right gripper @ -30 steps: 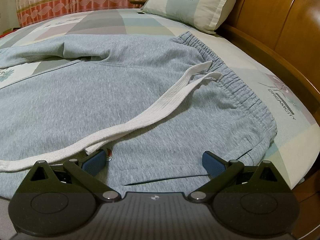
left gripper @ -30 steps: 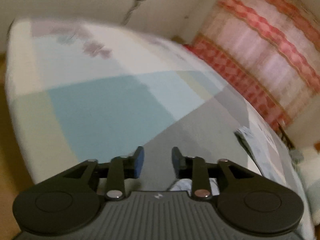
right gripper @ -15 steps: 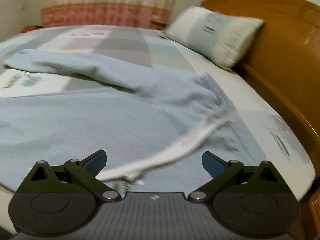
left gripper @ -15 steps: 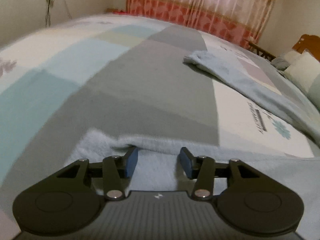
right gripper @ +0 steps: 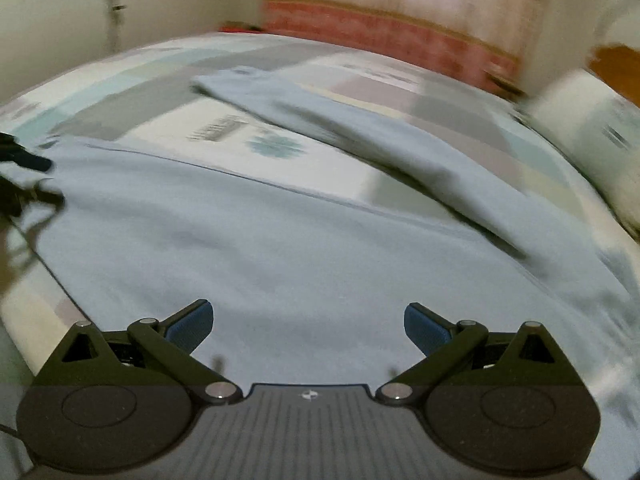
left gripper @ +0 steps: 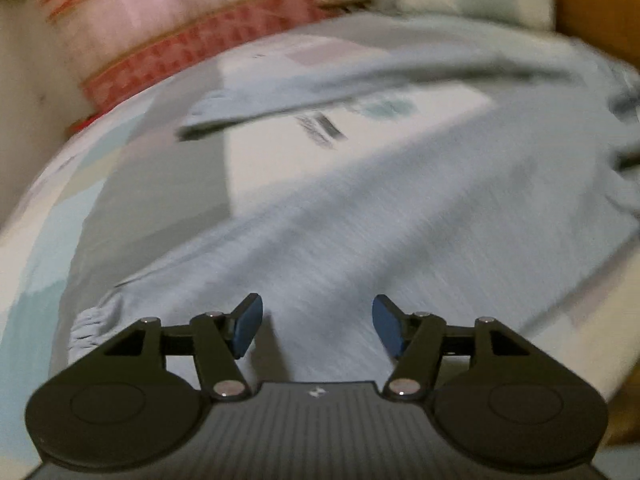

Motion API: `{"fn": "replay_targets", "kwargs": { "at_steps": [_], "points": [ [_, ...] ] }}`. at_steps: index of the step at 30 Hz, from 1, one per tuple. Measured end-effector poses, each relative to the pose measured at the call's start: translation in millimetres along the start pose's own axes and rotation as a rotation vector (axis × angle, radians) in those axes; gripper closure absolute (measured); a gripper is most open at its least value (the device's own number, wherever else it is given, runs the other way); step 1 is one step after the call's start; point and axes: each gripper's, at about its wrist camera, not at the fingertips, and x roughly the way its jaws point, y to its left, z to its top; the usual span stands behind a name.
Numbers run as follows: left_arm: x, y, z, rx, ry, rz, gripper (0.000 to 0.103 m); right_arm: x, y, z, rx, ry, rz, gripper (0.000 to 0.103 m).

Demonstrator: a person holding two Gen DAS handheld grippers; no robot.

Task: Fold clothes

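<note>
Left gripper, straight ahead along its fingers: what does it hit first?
Likely the grey sweatpants: the open left gripper points across the near leg spread on the bed. The frame is blurred, so depth is uncertain.

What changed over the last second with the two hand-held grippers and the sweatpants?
The left hand-held gripper swung from bare bedsheet to above a leg of the grey sweatpants near its cuff, and its jaws opened wider. The right hand-held gripper turned away from the waistband and drawstring toward the legs. Unchanged: right jaws open, nothing grasped, sweatpants spread on the bed.
</note>
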Motion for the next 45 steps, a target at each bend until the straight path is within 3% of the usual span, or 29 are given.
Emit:
{"fn": "replay_targets", "kwargs": {
  "at_steps": [3,5,7,10,12,16,18,24,29,32,35,40,43,45],
  "points": [
    [-5.2,6.7,-9.4,-0.129,0.008,-0.006,0.04,28.5,18.8,4.1,0.007,0.041,0.044,0.0],
    [-11.6,17.6,-20.7,-0.228,0.03,-0.03,0.033,36.5,24.6,-1.8,0.046,0.07,0.058,0.0],
    [-19.8,21.1,-32.3,-0.234,0.03,-0.035,0.03,24.6,20.7,-13.5,0.099,0.083,0.086,0.0],
    [-24.6,25.9,-25.2,-0.24,0.07,-0.038,0.031,7.0,23.5,-28.1,0.069,0.092,0.096,0.0],
    [-23.4,18.6,-7.5,-0.193,0.027,-0.016,0.032,2.6,25.4,-31.1,0.056,0.096,0.096,0.0],
    [-12.4,1.0,12.4,-0.188,-0.034,-0.166,0.031,2.7,24.7,-29.7,0.074,0.101,0.082,0.0],
    [-0.7,-6.5,10.7,-0.207,0.027,-0.18,0.031,4.7,25.4,-31.7,0.075,0.1,0.083,0.0],
    [-19.4,-2.2,-9.9,-0.238,0.099,-0.201,0.029,5.4,24.4,-35.8,0.077,0.078,0.08,0.0],
    [-8.5,14.5,13.1,-0.178,0.034,-0.054,0.029,4.2,24.2,-38.0,0.079,0.059,0.078,0.0],
    [18.5,33.0,10.4,-0.285,0.077,-0.026,0.025,3.7,24.0,-38.3,0.078,0.054,0.078,0.0],
    [13.6,45.6,-11.0,-0.371,0.043,-0.038,0.024,3.5,23.9,-38.7,0.078,0.049,0.079,0.0],
    [-3.9,60.6,-36.6,-0.429,0.061,0.039,0.021,-16.9,0.5,-38.0,0.08,0.011,0.043,0.0],
    [-7.9,59.2,-27.2,-0.379,0.069,0.115,0.024,-31.1,-15.7,-37.4,0.082,-0.014,0.019,0.0],
    [-8.4,52.5,-20.3,-0.309,0.03,0.137,0.024,-40.5,-26.5,-37.0,0.083,-0.031,0.002,0.0]
  ]
}}
